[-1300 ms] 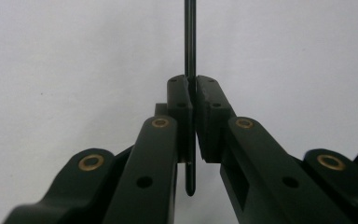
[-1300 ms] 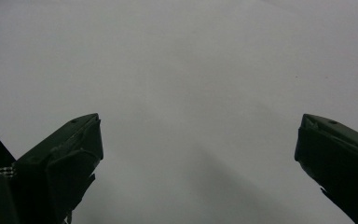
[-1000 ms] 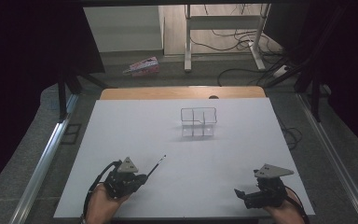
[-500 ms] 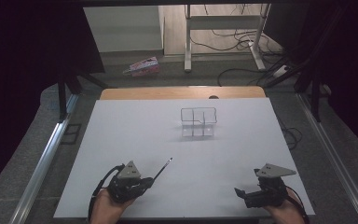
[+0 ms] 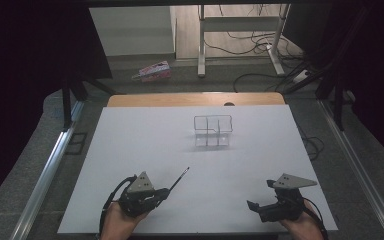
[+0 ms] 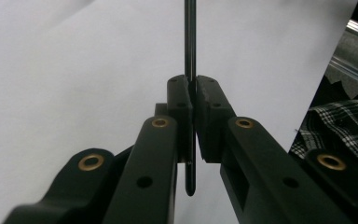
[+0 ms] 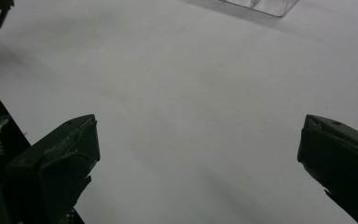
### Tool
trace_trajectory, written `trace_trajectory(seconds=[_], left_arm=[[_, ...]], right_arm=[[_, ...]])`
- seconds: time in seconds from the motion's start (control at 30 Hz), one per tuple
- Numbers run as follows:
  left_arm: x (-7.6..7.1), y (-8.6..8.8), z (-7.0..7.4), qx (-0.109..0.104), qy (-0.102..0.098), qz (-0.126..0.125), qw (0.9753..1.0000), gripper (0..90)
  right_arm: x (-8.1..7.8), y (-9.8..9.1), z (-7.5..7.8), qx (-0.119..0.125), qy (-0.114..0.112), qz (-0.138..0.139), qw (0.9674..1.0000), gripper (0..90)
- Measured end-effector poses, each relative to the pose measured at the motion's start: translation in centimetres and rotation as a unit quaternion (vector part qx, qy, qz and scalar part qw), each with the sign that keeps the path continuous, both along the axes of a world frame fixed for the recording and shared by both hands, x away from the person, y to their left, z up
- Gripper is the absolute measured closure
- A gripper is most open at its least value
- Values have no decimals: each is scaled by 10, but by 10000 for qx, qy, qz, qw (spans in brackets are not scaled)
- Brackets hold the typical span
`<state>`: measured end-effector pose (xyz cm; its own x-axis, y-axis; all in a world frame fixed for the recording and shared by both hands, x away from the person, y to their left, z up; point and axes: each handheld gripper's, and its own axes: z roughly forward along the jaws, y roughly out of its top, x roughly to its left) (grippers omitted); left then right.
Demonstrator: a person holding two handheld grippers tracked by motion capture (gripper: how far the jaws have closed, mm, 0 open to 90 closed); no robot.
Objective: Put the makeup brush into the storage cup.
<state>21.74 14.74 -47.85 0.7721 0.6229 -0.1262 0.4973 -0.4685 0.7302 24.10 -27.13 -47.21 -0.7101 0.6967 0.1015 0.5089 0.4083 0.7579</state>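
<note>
High view: my left gripper (image 5: 162, 192), near the table's (image 5: 130, 140) front edge, holds a thin dark rod (image 5: 179, 179); since a second ago my hand has drawn back toward me and the rod's tip now slants forward and right, clear of the surface, so I judge the pick-up done and a carry next, perhaps toward the clear wire-edged compartment box (image 5: 213, 131) standing well apart at mid-table. My right gripper (image 5: 253, 205) rests idle at the front right, unmoved. Table: white, matte, flat sheet over a wooden top. Left gripper view: my fingers (image 6: 179, 100), black, blocky, brass-riveted, are closed narrow on the rod (image 6: 189, 37), a slim, smooth, glossy shaft with a rounded butt end below the pads. Right gripper view: my fingers (image 7: 70, 144) stand wide, holding nothing; matte black, scuffed edges; the box's (image 7: 261, 5) clear plastic corner lies far ahead.
</note>
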Motion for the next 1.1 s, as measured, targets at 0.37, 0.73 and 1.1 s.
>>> trace_trajectory(seconds=[0.37, 0.73, 1.1], left_arm=[[4, -6, -2, -256, 5, -131, 9996, 855], [8, -11, -4, -450, 40, -217, 9987, 856], [11, -20, -5, -660, 106, -325, 9972, 856]], right_arm=[[4, 14, 9, 406, -73, 175, 9990, 0], [12, 29, 14, 922, 3, 339, 9952, 1], [21, 54, 16, 1217, 286, 494, 9909, 0]])
